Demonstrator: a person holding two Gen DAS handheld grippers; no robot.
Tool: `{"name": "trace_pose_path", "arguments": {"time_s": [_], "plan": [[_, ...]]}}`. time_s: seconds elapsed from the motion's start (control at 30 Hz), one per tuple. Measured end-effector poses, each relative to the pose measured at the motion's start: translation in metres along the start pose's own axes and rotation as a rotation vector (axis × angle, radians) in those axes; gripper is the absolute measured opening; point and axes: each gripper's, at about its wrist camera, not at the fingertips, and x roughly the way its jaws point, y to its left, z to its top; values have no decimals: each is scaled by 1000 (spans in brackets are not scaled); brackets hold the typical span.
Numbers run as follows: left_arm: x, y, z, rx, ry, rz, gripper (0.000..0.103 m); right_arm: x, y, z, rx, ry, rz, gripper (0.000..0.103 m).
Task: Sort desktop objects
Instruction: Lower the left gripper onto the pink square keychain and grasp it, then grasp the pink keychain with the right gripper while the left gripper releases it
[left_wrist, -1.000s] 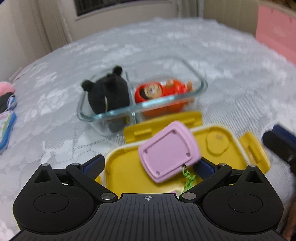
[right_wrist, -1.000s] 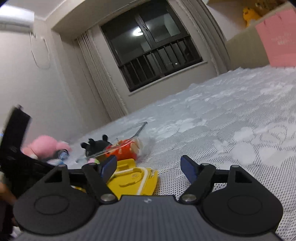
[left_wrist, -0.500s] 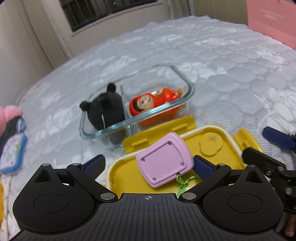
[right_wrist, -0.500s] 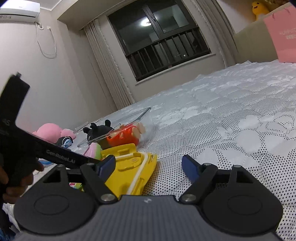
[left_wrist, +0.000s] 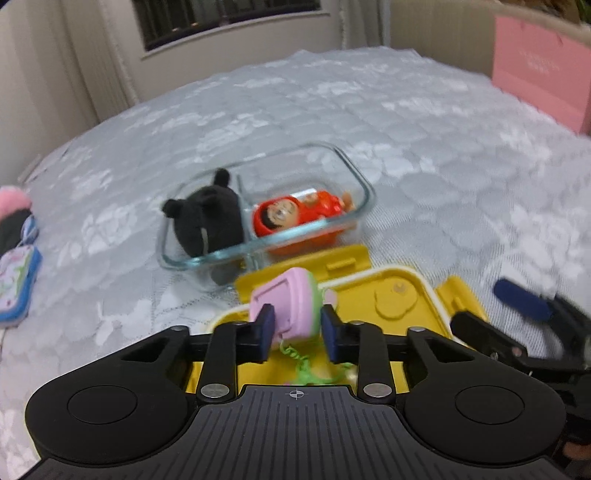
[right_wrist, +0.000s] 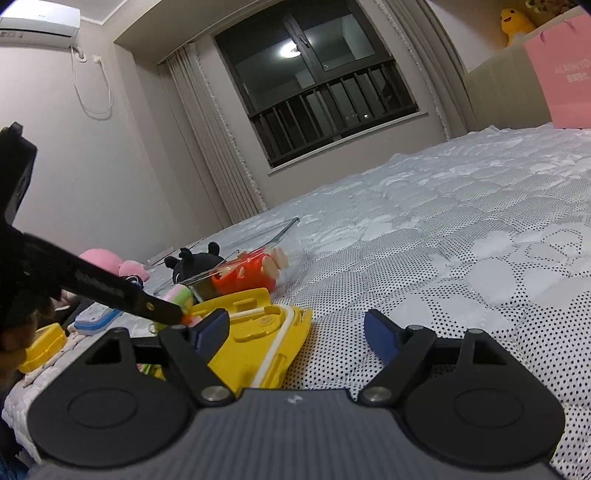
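Pinching the pink toy (left_wrist: 291, 306) between its blue pads, our left gripper (left_wrist: 297, 332) holds it just above the yellow lid (left_wrist: 402, 295), tilted on edge with a green cord dangling. The glass container (left_wrist: 364, 184) lies straight ahead beyond the lid, its long axis running crosswise. Our right gripper (right_wrist: 295, 332) hangs spread and empty over the lid's right side, no nearer.

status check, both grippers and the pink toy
Left gripper shut on pink toy, above yellow lid. Right gripper open, empty. Glass container ahead, unobstructed.
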Motion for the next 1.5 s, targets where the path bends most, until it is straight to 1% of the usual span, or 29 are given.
{"name": "trace_pose_path", "arguments": {"time_s": [0.13,0.27,0.33,0.47,0.53,0.6,0.67,0.7,0.73,0.77,0.83,0.87,0.93,1.0,1.1,1.17,1.23,1.33,1.43,1.5], "plan": [[-6,12,6,-45,1,-22,23,0,1,0,-7,-1,-5,83],[-9,23,11,-114,10,-82,23,1,0,-1,-9,-1,-5,85],[-11,25,15,-133,3,-101,23,0,-1,-1,-9,-2,-4,85],[-15,25,14,-138,-20,-100,23,-6,-2,1,14,-31,8,85],[-13,27,11,-166,-14,-120,23,-12,-1,7,36,-39,38,85],[-9,30,8,-203,-16,-148,23,-14,7,12,18,-25,75,85],[-7,33,8,-231,-36,-164,33,-15,20,11,-31,-16,69,85],[-8,34,7,-245,-56,-170,45,-14,28,10,-58,-11,62,85],[-9,35,7,-258,-79,-176,52,-13,35,9,-85,-1,55,85],[-10,37,6,-272,-100,-183,60,-11,43,8,-109,12,51,85],[-13,40,3,-302,-138,-200,71,-6,59,5,-155,41,55,85],[-15,42,2,-311,-153,-204,74,-3,67,5,-168,46,49,85],[-17,45,1,-308,-183,-182,82,4,82,3,-194,56,38,85],[-18,50,-1,-288,-212,-153,86,12,96,3,-209,68,30,85],[-14,66,-11,-297,-221,-157,93,31,101,8,-133,108,59,84],[-8,79,-19,-309,-205,-161,93,46,102,13,-88,143,48,77],[0,91,-22,-325,-172,-155,93,60,101,16,-71,176,20,74],[8,103,-22,-343,-135,-161,95,79,97,19,-20,249,24,71],[12,105,-28,-320,-120,-152,97,87,91,23,4,287,17,67],[14,105,-31,-302,-108,-153,98,89,90,26,-5,313,17,60]]}}
